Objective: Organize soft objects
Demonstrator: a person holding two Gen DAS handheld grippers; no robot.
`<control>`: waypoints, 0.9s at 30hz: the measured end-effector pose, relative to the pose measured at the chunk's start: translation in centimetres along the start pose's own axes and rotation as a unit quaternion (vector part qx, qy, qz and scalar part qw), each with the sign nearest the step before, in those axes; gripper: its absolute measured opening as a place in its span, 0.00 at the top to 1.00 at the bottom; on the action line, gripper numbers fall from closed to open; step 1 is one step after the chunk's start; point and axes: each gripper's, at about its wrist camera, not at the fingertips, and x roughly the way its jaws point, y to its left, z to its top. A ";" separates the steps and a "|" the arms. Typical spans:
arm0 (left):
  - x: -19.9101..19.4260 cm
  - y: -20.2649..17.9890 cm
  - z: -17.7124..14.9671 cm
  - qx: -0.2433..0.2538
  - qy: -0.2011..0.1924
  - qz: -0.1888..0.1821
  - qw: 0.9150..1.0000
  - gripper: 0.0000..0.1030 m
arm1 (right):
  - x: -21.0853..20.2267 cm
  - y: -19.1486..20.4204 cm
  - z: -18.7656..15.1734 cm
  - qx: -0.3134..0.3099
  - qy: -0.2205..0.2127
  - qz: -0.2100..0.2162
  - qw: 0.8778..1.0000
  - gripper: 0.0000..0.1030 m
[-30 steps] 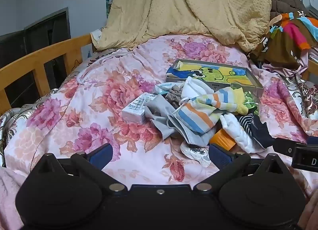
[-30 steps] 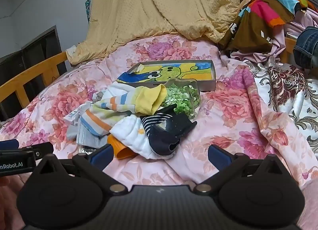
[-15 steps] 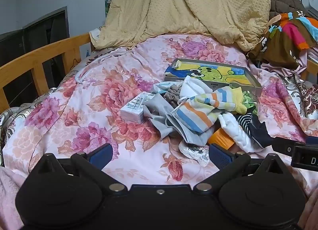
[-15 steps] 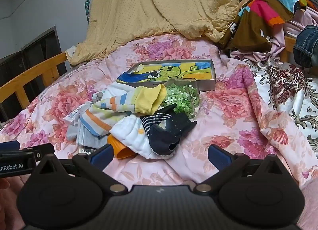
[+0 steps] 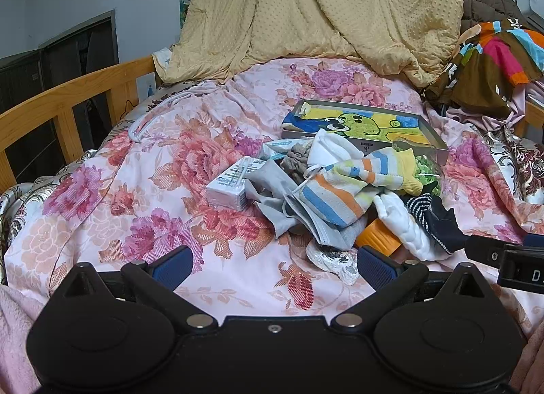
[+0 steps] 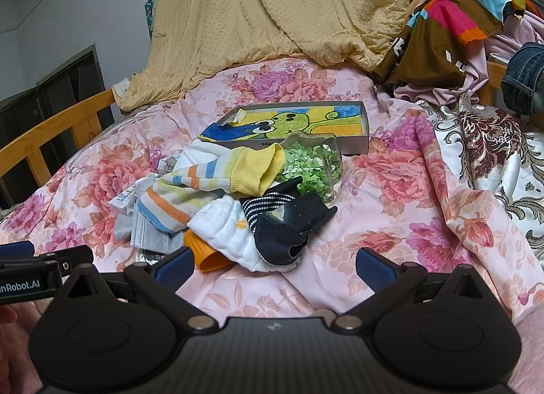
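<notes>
Both the left gripper (image 5: pixel 273 266) and the right gripper (image 6: pixel 273 266) hover released and empty near the bed's (image 6: pixel 391 190) front edge. Mid-bed, the sock pile (image 6: pixel 231 203) buries an orange cup (image 6: pixel 204 253) and leans on a jar (image 6: pixel 314 164); tugging cloth risks dragging them.
</notes>
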 end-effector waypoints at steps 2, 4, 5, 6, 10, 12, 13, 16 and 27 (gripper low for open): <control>0.0 0.0 0.0 0.000 0.000 0.000 1.000 0.01 | 0.0 0.0 0.0 0.000 0.000 0.000 1.000 0.00; 0.0 0.0 0.0 0.000 0.000 -0.001 1.000 0.01 | 0.0 0.0 0.0 0.000 0.000 0.000 1.000 0.00; 0.0 0.0 0.0 0.000 0.000 -0.001 1.000 0.01 | 0.0 0.0 0.0 0.000 0.000 0.000 1.000 0.00; 0.0 -0.1 0.0 0.001 0.000 -0.001 1.000 0.01 | 0.0 0.0 0.0 0.000 0.000 0.000 1.000 0.00; 0.0 0.0 -0.1 0.000 0.000 -0.002 1.000 0.01 | 0.0 0.0 0.0 0.000 0.000 0.000 1.000 0.00; 0.1 0.0 -0.2 -0.001 0.001 -0.003 1.000 0.01 | 0.0 0.0 0.0 0.001 0.000 0.000 1.000 0.00; 0.1 0.0 -0.2 -0.001 0.001 -0.003 1.000 0.01 | 0.0 0.0 0.0 0.001 0.000 0.000 1.000 0.00; 0.0 -0.1 -0.2 0.000 0.001 -0.002 1.000 0.01 | 0.0 0.0 0.0 0.001 0.000 0.000 1.000 0.00; 0.1 -0.1 -0.2 -0.001 0.001 -0.003 1.000 0.01 | 0.0 -0.1 0.0 0.001 0.000 0.001 1.000 0.00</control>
